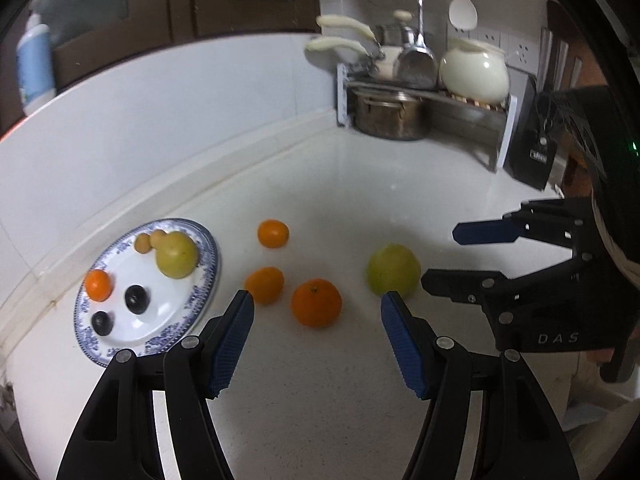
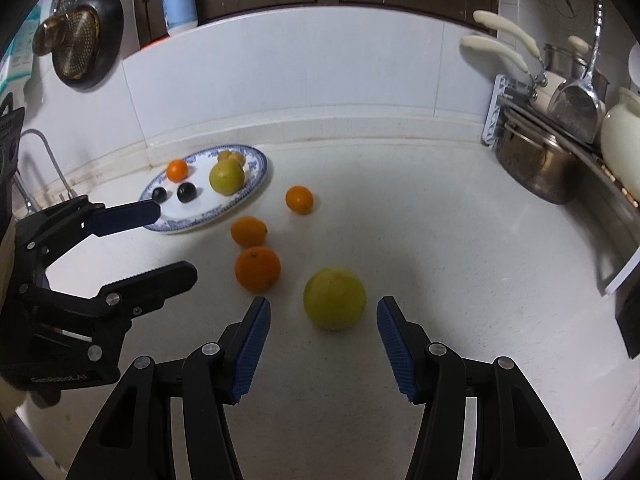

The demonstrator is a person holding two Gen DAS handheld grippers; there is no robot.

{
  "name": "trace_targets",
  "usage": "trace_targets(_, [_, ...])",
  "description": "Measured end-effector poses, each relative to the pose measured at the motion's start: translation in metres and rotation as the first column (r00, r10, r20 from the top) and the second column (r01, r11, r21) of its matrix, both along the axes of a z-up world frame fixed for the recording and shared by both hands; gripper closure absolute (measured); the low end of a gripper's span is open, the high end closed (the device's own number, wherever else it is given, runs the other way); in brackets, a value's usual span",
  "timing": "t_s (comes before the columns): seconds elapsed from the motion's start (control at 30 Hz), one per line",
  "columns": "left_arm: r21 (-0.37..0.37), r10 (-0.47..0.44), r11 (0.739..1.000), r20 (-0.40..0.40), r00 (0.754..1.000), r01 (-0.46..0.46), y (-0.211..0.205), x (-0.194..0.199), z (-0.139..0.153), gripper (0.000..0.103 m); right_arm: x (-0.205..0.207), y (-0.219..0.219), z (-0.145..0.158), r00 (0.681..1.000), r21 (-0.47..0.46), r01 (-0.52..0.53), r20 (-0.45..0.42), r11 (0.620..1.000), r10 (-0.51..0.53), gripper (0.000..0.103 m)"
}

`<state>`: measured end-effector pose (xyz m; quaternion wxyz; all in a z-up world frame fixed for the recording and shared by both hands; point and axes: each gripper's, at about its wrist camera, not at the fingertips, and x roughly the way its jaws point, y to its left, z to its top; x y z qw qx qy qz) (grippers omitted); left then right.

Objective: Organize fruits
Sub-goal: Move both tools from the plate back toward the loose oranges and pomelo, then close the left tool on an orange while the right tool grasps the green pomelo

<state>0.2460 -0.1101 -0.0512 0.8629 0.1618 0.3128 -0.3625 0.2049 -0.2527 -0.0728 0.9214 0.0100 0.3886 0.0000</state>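
Both my left tongs (image 1: 317, 300) and right tongs (image 2: 323, 305) stand released, gripping nothing, above the white surface (image 2: 440, 240). Loose there lie three oranges, the largest (image 1: 316, 303) before the left tongs, and a green fruit (image 2: 334, 298) before the right; the blue-rimmed plate (image 1: 208, 264) carries more. Only the right view shows the strainer (image 2: 76, 46) hanging on the wall.

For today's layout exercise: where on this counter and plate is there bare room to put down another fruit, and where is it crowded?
Free: the white counter between the green fruit and the steel pot, and the near strip in front of both grippers. The plate has a bare patch along its near rim. Crowded: the cluster of three oranges beside the plate, and the plate's far half.
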Motion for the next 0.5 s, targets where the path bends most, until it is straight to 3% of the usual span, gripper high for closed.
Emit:
trace_targets(0.3, [0.07, -0.046, 0.996, -0.037, 0.998, 0.049, -0.014, 0.014, -0.026, 0.043, 0.015, -0.005, -0.024, 0.998, 0.004, -0.022, -0.058, 1.0, 0.022, 0.047])
trace_targets(0.5, [0.08, -0.061, 0.995, -0.077, 0.995, 0.067, -0.023, 0.027, -0.037, 0.046, 0.029, -0.01, -0.035, 0.995, 0.008, -0.032, -0.09, 0.999, 0.033, 0.047])
